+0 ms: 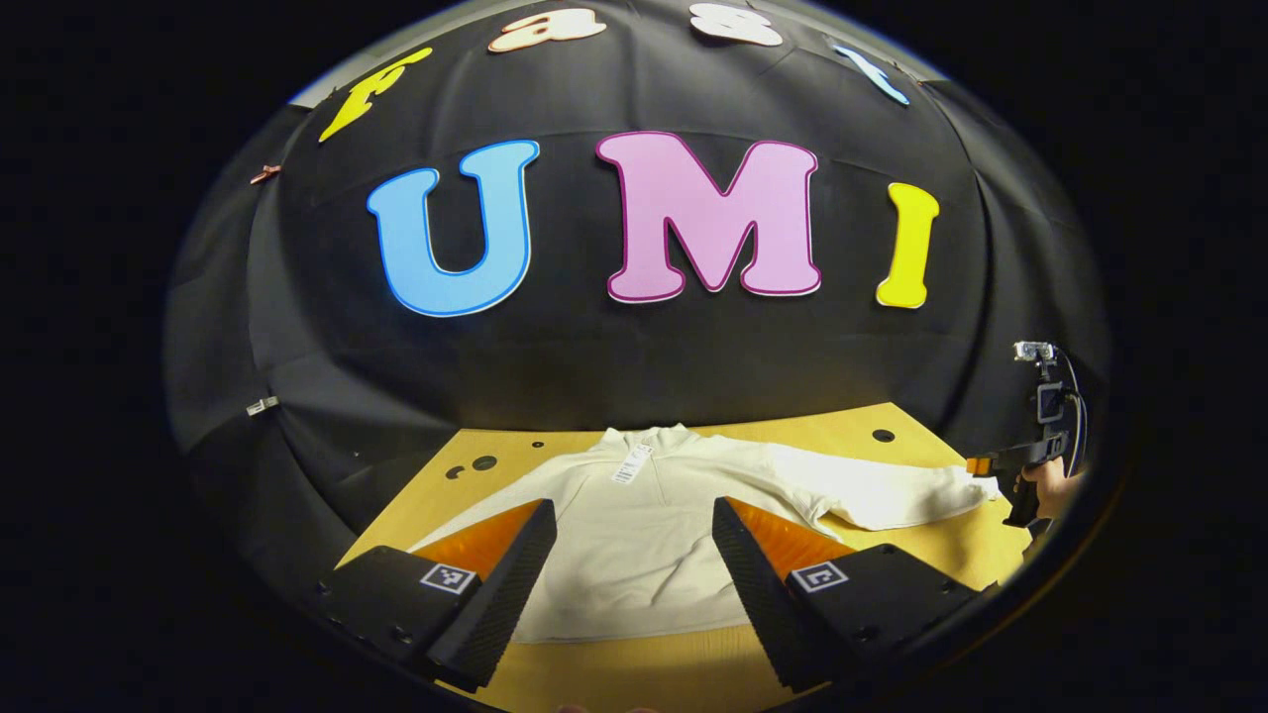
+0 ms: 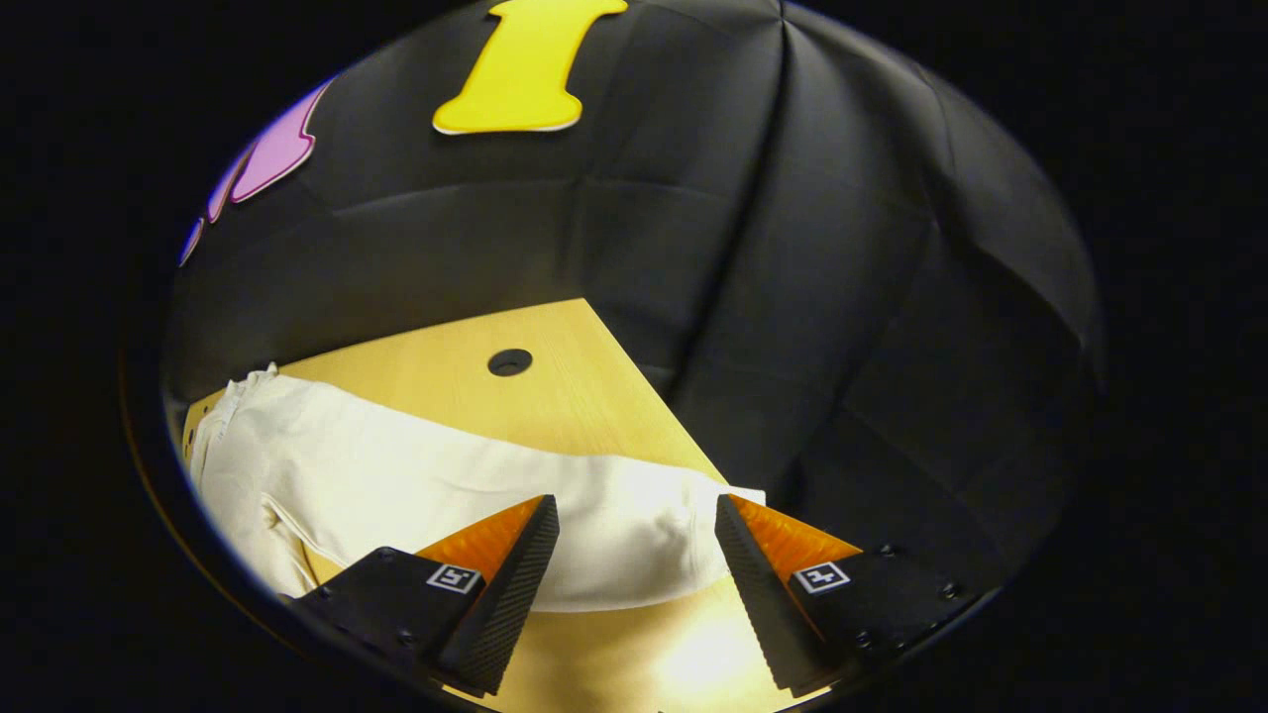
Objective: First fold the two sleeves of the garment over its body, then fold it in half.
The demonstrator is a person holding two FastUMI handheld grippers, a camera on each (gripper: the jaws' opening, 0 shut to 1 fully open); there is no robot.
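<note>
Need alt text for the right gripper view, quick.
The right gripper is open, its fingers either side of the cuff end of a white garment's sleeve, lying flat on a wooden table. A round hole marks the tabletop behind.

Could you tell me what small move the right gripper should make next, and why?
Probably lower the right gripper and close it on the cuff end of the cream long-sleeved garment. That sleeve lies stretched out flat on the light wooden table, unfolded, and the open jaws already straddle its end. The left gripper is open over the body.
</note>
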